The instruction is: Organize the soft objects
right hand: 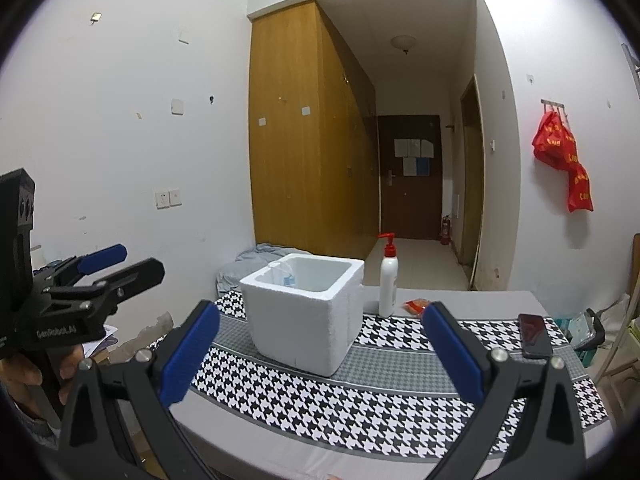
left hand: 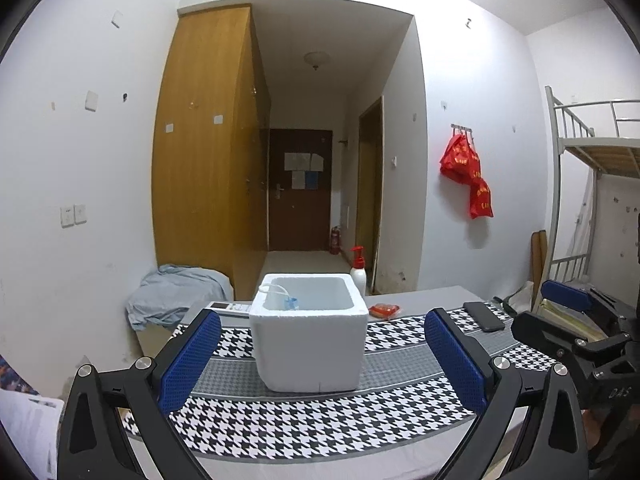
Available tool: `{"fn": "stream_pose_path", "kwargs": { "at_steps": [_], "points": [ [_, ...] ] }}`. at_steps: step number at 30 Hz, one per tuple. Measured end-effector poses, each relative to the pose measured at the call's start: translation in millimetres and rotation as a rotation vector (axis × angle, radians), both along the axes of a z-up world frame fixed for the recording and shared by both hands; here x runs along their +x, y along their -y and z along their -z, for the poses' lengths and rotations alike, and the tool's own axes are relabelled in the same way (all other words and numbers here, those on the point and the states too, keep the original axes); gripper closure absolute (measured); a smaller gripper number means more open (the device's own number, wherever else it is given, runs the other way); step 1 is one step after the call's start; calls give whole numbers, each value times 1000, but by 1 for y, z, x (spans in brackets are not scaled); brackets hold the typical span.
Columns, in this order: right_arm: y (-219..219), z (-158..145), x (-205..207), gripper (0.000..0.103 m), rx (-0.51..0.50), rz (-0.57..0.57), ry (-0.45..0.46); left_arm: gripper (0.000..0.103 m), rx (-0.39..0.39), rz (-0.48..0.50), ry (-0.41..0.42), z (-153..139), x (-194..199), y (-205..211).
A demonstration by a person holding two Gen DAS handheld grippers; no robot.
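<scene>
Left wrist view: both hand-held grippers, left [left hand: 322, 354] and right [right hand: 320, 346], gape unladen; foam box [left hand: 310, 336] holds one small item, red packet [left hand: 385, 311] remains on the bench [left hand: 424, 300].

Foam box [left hand: 308, 336] walls perhaps hide most contents.

A white foam box [left hand: 309, 332] stands open-topped in the middle of the houndstooth cloth [left hand: 304, 420], blocking the straight path across the table [right hand: 480, 300]; bare cloth lies in front of it and to either side. Behind it on the right, a pump bottle [right hand: 388, 280] stands close to its far corner, with a red packet [right hand: 418, 306] and a dark phone [right hand: 534, 334] farther right. Both the left gripper [left hand: 322, 354] and right gripper [right hand: 320, 350] are held wide apart, the box framed between their blue pads [right hand: 192, 356].
</scene>
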State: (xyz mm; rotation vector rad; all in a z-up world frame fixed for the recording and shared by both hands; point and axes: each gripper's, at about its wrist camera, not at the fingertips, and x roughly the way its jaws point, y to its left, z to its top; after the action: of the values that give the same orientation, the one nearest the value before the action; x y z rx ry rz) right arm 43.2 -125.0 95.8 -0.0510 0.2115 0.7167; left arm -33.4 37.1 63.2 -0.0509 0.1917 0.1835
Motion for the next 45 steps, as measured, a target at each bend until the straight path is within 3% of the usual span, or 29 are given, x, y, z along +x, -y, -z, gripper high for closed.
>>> {"fn": "stream_pose_path", "kwargs": {
  "at_steps": [11, 17, 27, 45],
  "points": [
    [4, 17, -24, 0, 10, 26, 37, 1, -24, -24, 49, 29, -24, 5],
    [4, 33, -36, 0, 11, 32, 62, 1, 23, -47, 69, 43, -34, 14],
    [6, 61, -54, 0, 6, 39, 81, 1, 27, -36, 72, 64, -51, 20],
    [8, 96, -66, 0, 15, 67, 27, 1, -9, -57, 84, 87, -77, 16]
  ]
}}
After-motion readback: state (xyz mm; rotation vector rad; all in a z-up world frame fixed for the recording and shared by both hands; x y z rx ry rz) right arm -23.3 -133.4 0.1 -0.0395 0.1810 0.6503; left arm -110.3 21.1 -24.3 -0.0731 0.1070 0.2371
